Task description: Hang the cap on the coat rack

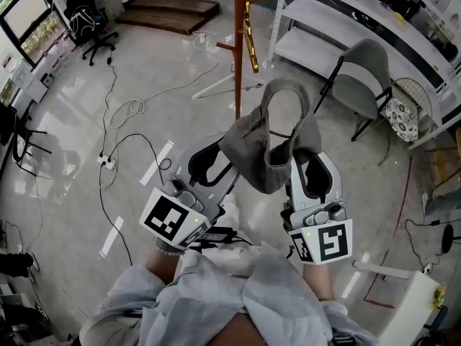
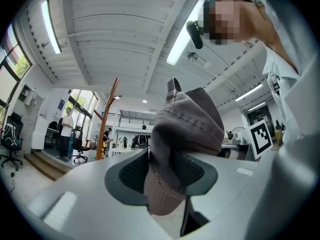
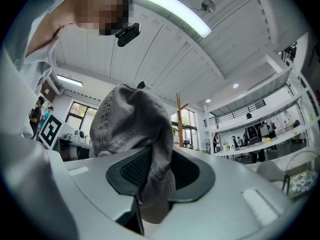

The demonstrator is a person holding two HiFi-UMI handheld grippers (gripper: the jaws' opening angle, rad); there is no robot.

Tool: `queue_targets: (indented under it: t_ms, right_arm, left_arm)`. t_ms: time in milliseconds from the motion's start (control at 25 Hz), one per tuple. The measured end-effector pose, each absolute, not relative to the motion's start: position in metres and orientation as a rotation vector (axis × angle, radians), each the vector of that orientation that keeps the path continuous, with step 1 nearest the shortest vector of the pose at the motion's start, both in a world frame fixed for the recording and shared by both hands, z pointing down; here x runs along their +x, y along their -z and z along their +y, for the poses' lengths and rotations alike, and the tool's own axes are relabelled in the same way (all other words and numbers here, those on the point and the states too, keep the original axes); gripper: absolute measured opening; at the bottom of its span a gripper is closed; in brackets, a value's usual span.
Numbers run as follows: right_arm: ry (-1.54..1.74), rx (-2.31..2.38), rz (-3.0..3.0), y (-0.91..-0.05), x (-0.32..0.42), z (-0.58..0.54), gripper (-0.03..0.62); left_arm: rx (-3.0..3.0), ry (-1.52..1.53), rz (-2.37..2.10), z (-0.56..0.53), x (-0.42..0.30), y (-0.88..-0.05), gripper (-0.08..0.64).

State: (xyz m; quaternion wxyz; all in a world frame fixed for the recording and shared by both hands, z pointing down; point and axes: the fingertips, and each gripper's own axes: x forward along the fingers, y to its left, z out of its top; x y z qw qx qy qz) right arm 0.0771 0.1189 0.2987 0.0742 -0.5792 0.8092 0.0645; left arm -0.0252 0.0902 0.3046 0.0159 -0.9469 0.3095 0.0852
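Note:
A grey cap (image 1: 270,139) hangs in the air between my two grippers, its back strap arching up. My left gripper (image 1: 220,157) is shut on the cap's left edge, and the fabric (image 2: 187,119) is pinched between its dark pads (image 2: 127,171). My right gripper (image 1: 306,161) is shut on the right edge, with cloth (image 3: 132,119) bunched between its pads (image 3: 132,169). The coat rack (image 1: 239,49), an orange-brown pole with angled pegs, stands straight ahead beyond the cap. It also shows as a coat rack (image 2: 107,114) left of the cap and a coat rack (image 3: 179,119) just right of it.
A grey chair (image 1: 364,78) and white shelving (image 1: 338,20) stand to the right of the rack. Cables (image 1: 126,110) trail over the glossy floor at left, near a black office chair (image 1: 90,24). A wooden platform (image 1: 169,9) lies behind. A person (image 2: 65,129) stands far off.

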Motion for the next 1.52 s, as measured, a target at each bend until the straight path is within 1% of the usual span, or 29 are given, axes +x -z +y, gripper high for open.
queue_targets:
  t_ms: [320,640,1520]
  right_arm:
    - [-0.169,-1.733,2.419,-0.306,0.085,0.106,0.124]
    - [-0.165,-1.716,2.436,-0.302,0.082,0.073,0.124]
    - [-0.163,-1.750,2.407,-0.290,0.096,-0.062,0.124]
  left_arm:
    - [-2.944,-0.265,0.961,0.080,-0.019,-0.310,0.153]
    - [-2.935,-0.285,0.985,0.047,-0.022,-0.307,0.153]
    - [-2.936,-0.308,0.960,-0.089,-0.009,-0.294,0.153]
